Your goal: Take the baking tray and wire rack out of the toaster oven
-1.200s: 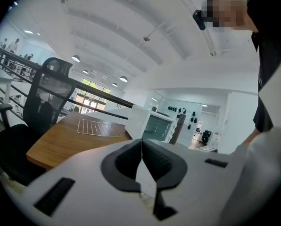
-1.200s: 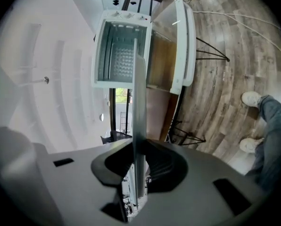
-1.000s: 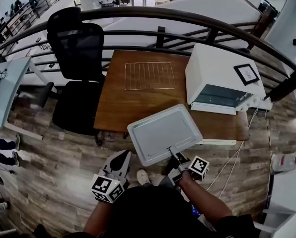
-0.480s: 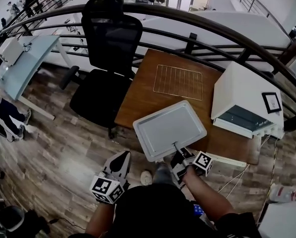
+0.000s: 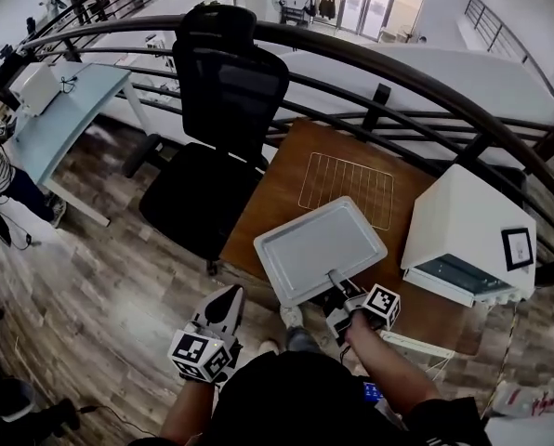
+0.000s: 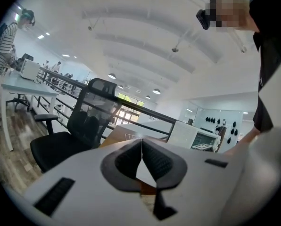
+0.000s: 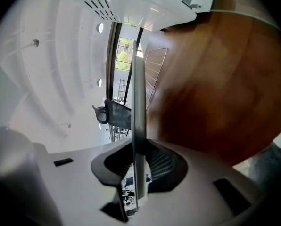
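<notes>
The right gripper's (image 5: 336, 284) fingers (image 7: 161, 166) pinch the near rim of the flat, pale-grey metal baking tray (image 5: 319, 247), which runs edge-on between them in the right gripper view (image 7: 138, 102). The left gripper's (image 5: 227, 301) fingers (image 6: 154, 159) are pressed together on nothing, low at the tray's 8 o'clock.

The tray hangs from that one thin rim, out of the oven and partly past the near edge of the brown wooden table (image 5: 268, 203). Such a narrow bite could let it droop or twist out. Set down where it is, it would likely tip to the floor.

The thin wire rack (image 5: 347, 189) lies flat on the table at 12 o'clock, close enough to be overlapped or knocked. The white box-shaped toaster oven (image 5: 468, 230) stands at 3 o'clock, limiting room there. A black mesh office chair (image 5: 226, 110) sits at 10 o'clock, off the table.
</notes>
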`<state>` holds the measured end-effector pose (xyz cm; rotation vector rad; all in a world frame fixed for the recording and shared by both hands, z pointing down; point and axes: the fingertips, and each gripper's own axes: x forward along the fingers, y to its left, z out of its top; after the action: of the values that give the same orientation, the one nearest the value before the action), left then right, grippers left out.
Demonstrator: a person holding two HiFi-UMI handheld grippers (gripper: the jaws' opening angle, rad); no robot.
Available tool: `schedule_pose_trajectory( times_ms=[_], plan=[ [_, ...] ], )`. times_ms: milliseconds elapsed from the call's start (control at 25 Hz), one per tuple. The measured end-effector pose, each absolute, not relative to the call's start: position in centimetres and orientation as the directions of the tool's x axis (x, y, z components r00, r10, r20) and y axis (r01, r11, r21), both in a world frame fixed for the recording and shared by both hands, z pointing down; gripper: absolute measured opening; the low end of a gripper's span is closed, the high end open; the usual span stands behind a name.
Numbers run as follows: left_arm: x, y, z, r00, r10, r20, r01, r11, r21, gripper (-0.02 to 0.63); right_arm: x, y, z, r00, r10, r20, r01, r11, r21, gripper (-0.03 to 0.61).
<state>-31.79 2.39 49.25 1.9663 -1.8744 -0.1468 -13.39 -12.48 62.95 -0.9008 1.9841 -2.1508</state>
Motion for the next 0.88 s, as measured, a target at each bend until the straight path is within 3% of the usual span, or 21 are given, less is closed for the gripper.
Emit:
schedule_pose_trajectory(
  times_ms=[640,880],
  plan=[
    [-32.8,-5.7,49.7,0.085,-0.966,0.245,-0.937,0.006,0.35,0.012,-15.4,-20.6,65.9,-0.813,-0.339,0.473,-0.445,-0.163,-0.881,0.074],
    [-32.9,-6.4,50.2,0.076,-0.961,0.266,-0.936,0.023,0.351,0.012,-14.5,-22.9,67.8,-0.676,-0.323,0.662,-0.701,0.006,-0.713,0.072]
  ],
)
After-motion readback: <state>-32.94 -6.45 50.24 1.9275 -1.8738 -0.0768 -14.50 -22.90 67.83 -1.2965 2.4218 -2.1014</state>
